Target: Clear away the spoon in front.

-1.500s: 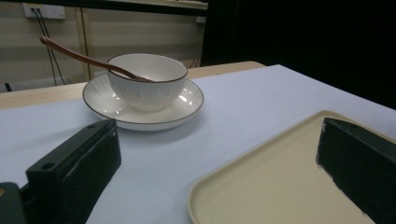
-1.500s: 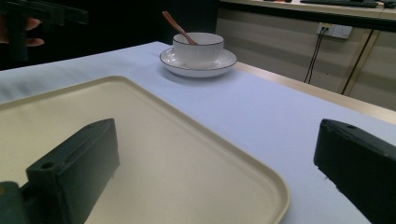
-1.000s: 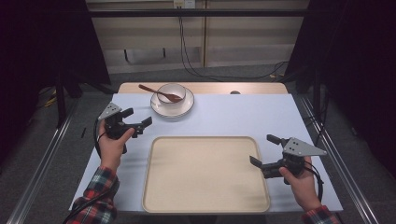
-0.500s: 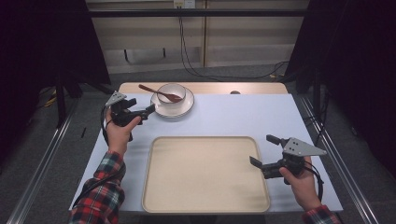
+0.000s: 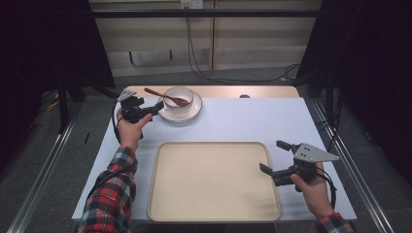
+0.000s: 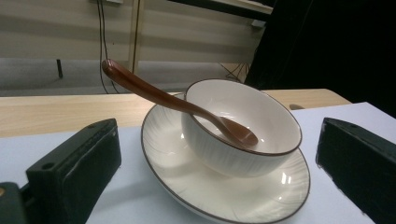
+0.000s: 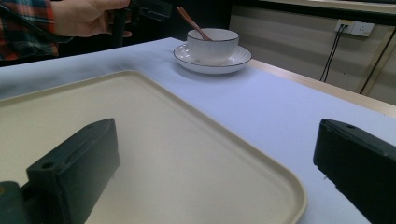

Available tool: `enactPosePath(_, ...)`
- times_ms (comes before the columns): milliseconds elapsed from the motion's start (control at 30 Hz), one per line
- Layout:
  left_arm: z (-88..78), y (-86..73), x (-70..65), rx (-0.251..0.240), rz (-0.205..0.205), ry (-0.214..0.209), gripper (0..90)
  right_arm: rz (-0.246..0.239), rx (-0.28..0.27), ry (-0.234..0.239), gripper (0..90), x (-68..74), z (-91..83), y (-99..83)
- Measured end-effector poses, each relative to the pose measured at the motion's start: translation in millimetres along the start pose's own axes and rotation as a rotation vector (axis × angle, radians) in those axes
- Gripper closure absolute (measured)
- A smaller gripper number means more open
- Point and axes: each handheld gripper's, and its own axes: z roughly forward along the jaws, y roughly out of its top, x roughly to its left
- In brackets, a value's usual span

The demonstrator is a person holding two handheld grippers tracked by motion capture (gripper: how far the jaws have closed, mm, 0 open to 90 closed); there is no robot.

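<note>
The left gripper has moved forward across the surface to the saucer (bowl and wooden spoon on it), jaws wide, apparently about to grasp its rim, while the right gripper waits open beside the tray.

Near the table's far-left corner, the spoon rests in the bowl, which sits on the saucer. My left gripper is just left of it. The tray lies against the near edge, my right gripper over its right rim.
</note>
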Motion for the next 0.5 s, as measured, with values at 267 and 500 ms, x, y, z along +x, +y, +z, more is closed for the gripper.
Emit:
enactPosePath(267, 16.8, 0.7, 9.5, -0.005, -0.025, 0.024, 2.7, 0.009, -0.007, 0.006, 0.0, -0.2, -0.1, 0.3)
enactPosePath(500, 28.8, 0.7, 19.4, 0.014, -0.021, 0.042, 4.8, 0.014, -0.005, 0.006, 0.0, -1.1, -0.1, 0.2)
